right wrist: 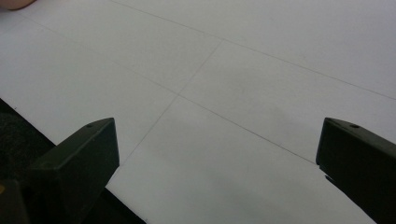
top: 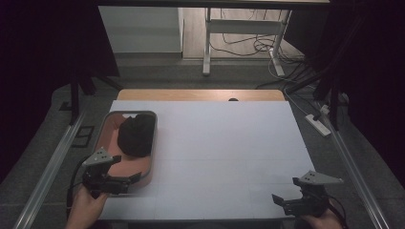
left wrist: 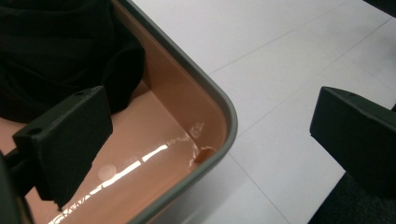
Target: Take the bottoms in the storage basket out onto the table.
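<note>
Biggest thing here is the white sheet-covered table (top: pixel 224 157), with faint grid lines across it and a strip of bare wood showing along its far edge. It's pretty dim all round.

Next down is the orange rectangular plastic tray with a grey rim (top: pixel 106 125), sitting at the left side of the table, long side running away from the person. In the left gripper view you get a close look at its rounded near corner (left wrist: pixel 219 140), glossy inside with light streaks on the bottom.

Inside that tray, toward the far end, there's a bundled black cloth lump (top: pixel 136 135). It takes up most of the tray's far half and leans against the right wall. From the left gripper view the cloth (left wrist: pixel 56 51) is just beyond the one jaw, not touching it as far as anyone can tell.

The left gripper (top: pixel 125 180) is at the tray's near end, jaws spread wide and straddling the rim at the corner: one jaw inside over the orange bottom, the other outside over the white sheet. Nothing between them but the tray wall.

The right gripper (top: pixel 282 201) is well apart at the table's near right corner, jaws wide too, hovering over bare white sheet (right wrist: pixel 224 93) with nothing held.
</note>
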Demonstrator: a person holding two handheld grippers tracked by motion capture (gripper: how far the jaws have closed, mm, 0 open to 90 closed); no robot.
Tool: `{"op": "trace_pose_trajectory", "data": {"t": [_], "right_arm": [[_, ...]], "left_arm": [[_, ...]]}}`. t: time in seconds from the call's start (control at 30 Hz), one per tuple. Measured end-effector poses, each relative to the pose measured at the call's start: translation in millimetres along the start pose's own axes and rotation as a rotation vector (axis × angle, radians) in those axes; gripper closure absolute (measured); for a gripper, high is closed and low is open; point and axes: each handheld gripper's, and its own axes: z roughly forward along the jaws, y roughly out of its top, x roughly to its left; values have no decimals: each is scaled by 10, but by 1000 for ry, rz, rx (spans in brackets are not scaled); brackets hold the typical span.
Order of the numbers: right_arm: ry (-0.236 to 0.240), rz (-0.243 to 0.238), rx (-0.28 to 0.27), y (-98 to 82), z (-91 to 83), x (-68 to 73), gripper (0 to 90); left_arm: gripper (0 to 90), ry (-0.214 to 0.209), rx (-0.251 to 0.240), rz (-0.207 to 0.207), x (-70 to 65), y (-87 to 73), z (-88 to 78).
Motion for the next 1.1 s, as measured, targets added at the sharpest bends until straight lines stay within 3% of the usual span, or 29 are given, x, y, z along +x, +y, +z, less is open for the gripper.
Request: {"op": "trace_pose_trajectory", "data": {"t": [0.4, 1.1], "right_arm": [[3, 0, 4, 1, 4, -2, 0], [6, -1, 7, 2, 8, -2, 0]], "left_arm": [[6, 5, -3, -22, 121, 139, 95], [9, 19, 27, 17, 283, 457, 323]]}}
